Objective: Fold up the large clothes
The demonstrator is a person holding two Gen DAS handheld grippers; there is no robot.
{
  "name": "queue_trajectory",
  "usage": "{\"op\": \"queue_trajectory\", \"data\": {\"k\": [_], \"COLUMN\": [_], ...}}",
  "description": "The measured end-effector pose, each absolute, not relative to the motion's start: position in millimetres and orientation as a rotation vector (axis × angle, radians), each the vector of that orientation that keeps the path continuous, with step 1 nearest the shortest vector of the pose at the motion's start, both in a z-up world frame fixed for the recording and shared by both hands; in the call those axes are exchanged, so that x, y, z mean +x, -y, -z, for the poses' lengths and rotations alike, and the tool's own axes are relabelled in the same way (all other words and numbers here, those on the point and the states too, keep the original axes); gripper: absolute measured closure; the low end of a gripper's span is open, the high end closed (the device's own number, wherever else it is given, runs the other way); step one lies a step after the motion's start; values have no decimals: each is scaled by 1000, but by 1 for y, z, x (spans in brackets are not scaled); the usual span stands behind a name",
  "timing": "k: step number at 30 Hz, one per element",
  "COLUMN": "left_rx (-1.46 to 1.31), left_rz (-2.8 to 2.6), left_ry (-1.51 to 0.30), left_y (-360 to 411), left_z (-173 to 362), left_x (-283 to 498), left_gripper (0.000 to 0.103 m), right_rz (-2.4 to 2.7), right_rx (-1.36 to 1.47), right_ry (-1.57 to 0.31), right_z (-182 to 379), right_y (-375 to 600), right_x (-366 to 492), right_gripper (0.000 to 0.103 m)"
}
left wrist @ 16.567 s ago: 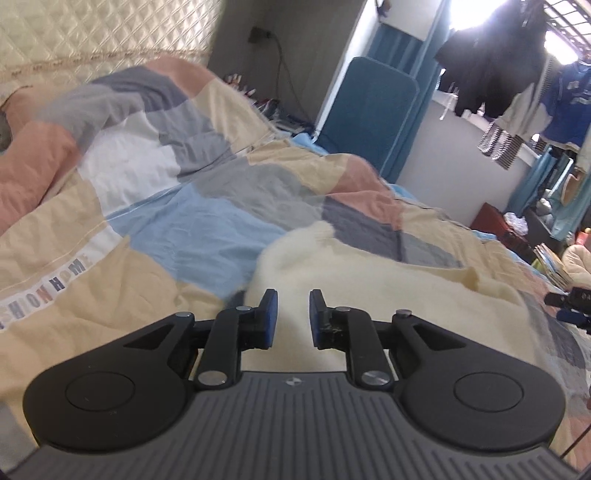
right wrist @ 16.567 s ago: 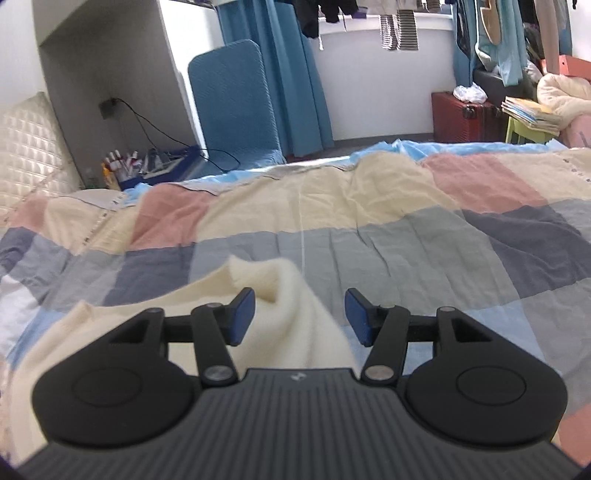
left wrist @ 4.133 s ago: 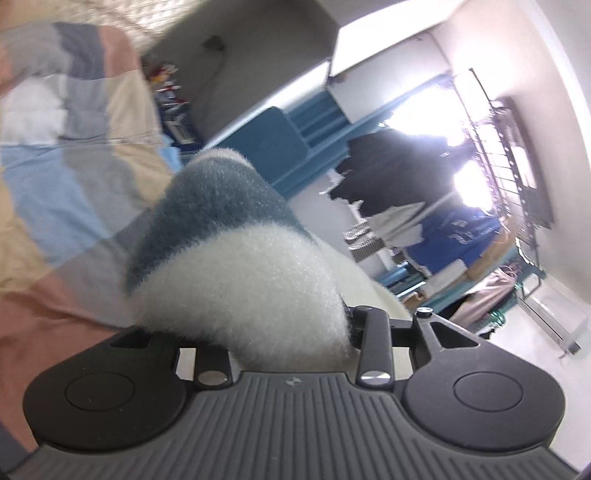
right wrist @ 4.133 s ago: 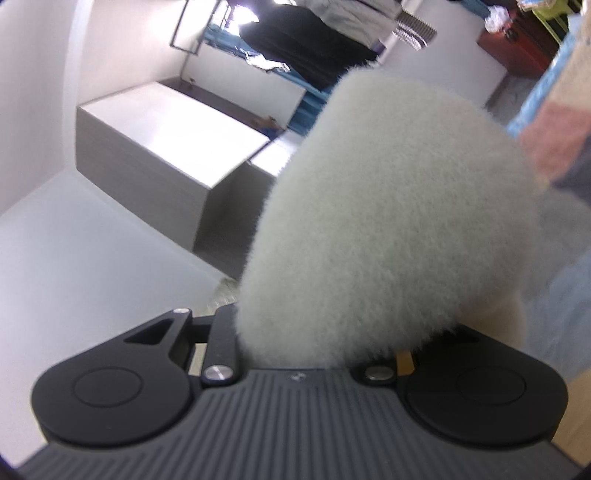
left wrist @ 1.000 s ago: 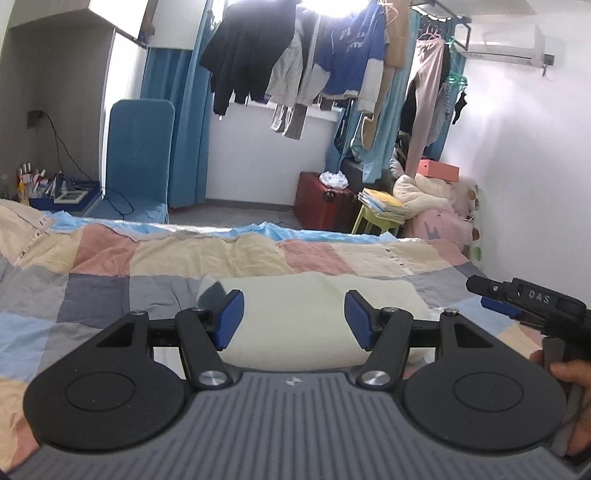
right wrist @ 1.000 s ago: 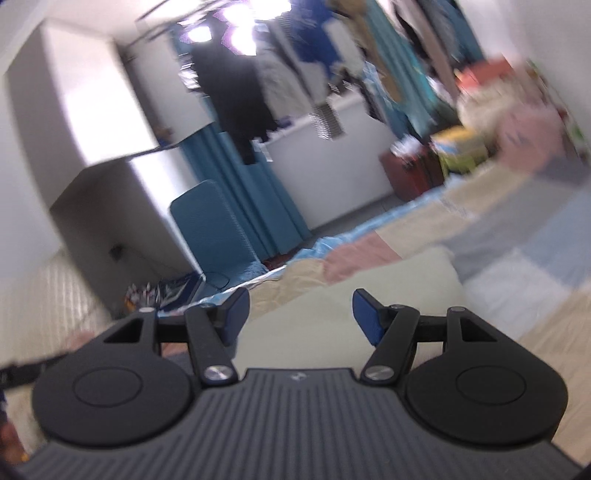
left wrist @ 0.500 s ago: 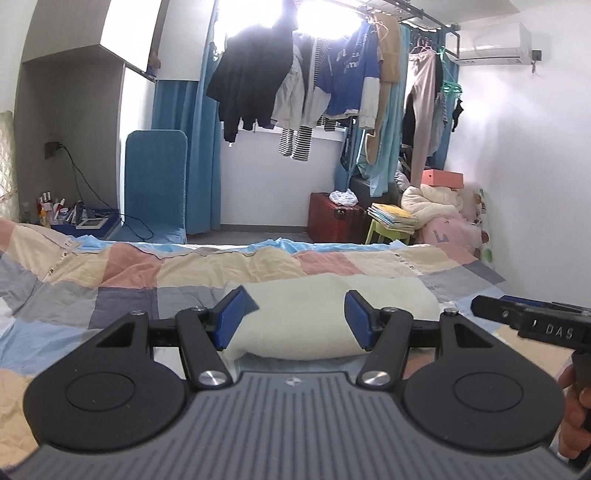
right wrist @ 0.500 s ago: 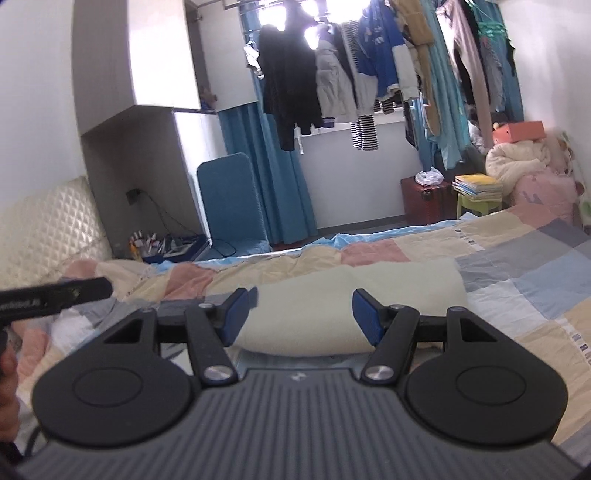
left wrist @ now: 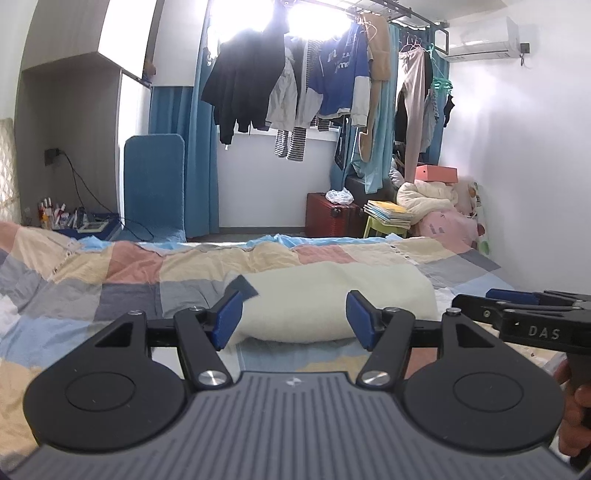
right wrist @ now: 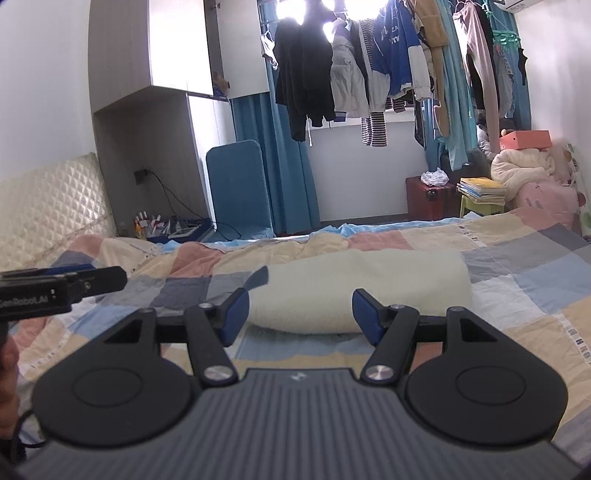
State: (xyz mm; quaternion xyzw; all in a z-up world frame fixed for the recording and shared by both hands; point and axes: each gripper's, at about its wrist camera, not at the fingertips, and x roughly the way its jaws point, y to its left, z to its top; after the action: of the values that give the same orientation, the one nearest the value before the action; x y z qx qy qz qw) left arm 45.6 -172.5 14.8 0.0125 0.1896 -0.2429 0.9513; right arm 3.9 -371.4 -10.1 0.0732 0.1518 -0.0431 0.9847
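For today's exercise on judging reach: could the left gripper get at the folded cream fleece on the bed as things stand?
Probably yes. The left gripper has open, empty jaws aimed at the cream fleece, which lies free on the patchwork quilt with nothing between.

White walls [left wrist: 517,155] close a small bedroom. Bright light pours through the window [left wrist: 317,14], where clothes [left wrist: 314,85] hang on a rack between blue curtains [left wrist: 199,166]. A wooden cabinet [right wrist: 147,48] fills the left corner above a blue chair [left wrist: 153,184]. A red case [left wrist: 328,218], books [left wrist: 388,212], and an air conditioner [left wrist: 480,38] sit right.
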Motion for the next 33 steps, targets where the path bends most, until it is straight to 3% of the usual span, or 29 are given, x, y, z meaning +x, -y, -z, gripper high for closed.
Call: {"op": "queue_trajectory", "data": {"k": [13, 33], "left_rx": [-19, -23], "left_rz": [457, 459], "left_ry": [-429, -430], "left_y": [159, 163], "left_z": [14, 16], "left_x": [47, 48], "left_gripper": [35, 30], "right_rz": [113, 124], "right_rx": [130, 128], "right_ry": [-372, -397], "right_z": [30, 37], "right_y": [362, 362], "right_x": [3, 0], "right_gripper": [38, 39]}}
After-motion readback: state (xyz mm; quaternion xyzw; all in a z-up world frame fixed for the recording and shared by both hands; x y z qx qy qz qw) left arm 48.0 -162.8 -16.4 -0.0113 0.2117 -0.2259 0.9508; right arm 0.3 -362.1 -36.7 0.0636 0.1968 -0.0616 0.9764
